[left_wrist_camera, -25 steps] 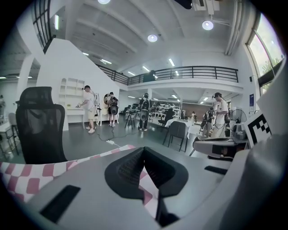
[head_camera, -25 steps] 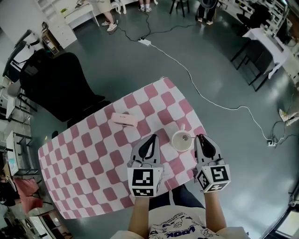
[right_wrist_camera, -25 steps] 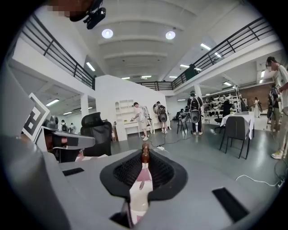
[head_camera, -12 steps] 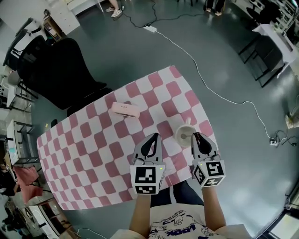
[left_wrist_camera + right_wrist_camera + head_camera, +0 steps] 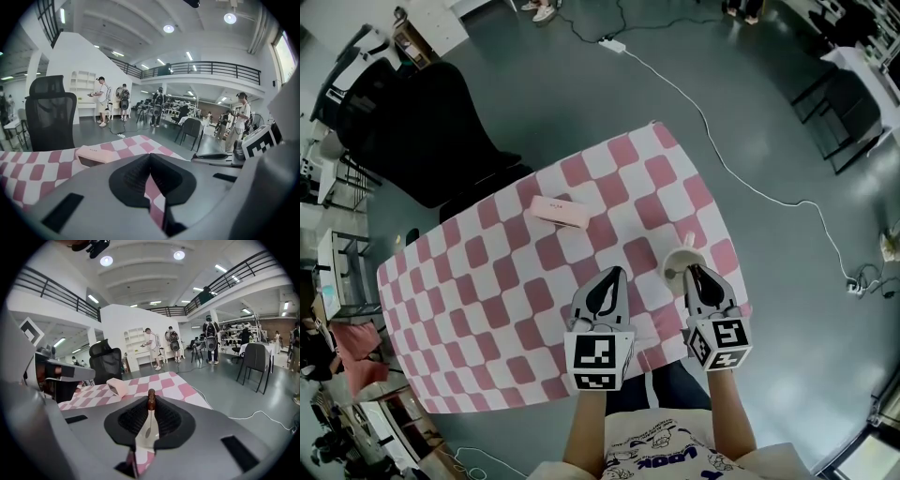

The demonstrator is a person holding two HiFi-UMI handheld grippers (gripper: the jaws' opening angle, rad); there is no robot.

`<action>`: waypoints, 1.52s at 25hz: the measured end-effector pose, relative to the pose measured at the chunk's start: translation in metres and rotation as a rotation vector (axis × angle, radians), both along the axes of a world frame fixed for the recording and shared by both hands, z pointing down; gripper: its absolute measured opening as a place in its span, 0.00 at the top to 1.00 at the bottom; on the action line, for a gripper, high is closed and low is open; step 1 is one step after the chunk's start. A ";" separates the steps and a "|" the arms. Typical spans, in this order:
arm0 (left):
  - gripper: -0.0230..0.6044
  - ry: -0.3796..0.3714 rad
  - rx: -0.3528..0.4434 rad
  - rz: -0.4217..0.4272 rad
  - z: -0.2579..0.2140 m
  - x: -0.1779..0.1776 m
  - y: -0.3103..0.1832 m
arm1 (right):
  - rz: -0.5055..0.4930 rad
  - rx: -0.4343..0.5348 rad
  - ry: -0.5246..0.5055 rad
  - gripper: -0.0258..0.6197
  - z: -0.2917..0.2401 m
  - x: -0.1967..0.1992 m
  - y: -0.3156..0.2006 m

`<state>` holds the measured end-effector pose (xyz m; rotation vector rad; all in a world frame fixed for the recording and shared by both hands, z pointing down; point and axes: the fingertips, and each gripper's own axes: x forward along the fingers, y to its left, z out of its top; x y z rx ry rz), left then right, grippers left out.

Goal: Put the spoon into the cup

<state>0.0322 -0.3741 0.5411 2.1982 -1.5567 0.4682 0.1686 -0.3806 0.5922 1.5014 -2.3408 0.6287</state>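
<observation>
A white cup [image 5: 679, 261] stands on the checkered table near its right edge. My right gripper [image 5: 696, 273] sits just beside the cup's near rim, shut on a thin metal spoon [image 5: 148, 420]. The spoon's brown handle end sticks up between the pads, and its bowl hangs down over something white that may be the cup. My left gripper [image 5: 615, 275] hovers to the left of the cup with its jaws together and nothing in them. In the left gripper view its pads [image 5: 136, 176] meet at the tip.
A pink box [image 5: 560, 212] lies farther back on the pink-and-white cloth [image 5: 487, 281]. The table's right edge and near edge run close to both grippers. A black office chair [image 5: 422, 131] stands behind the table; cables cross the grey floor.
Both grippers have sunk toward the table. The right one still holds the spoon at the cup; the left one stays shut beside it.
</observation>
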 end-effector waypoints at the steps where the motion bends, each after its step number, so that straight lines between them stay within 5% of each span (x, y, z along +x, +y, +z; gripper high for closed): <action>1: 0.94 0.001 -0.002 -0.002 0.002 0.000 0.000 | -0.005 -0.004 0.001 0.88 0.002 -0.001 0.000; 19: 0.94 0.002 -0.009 0.004 0.006 0.008 -0.003 | -0.051 0.040 0.270 0.83 0.014 0.010 -0.002; 38: 0.94 -0.009 0.034 -0.024 -0.011 -0.002 0.000 | 0.121 0.028 0.223 0.67 0.008 0.040 -0.003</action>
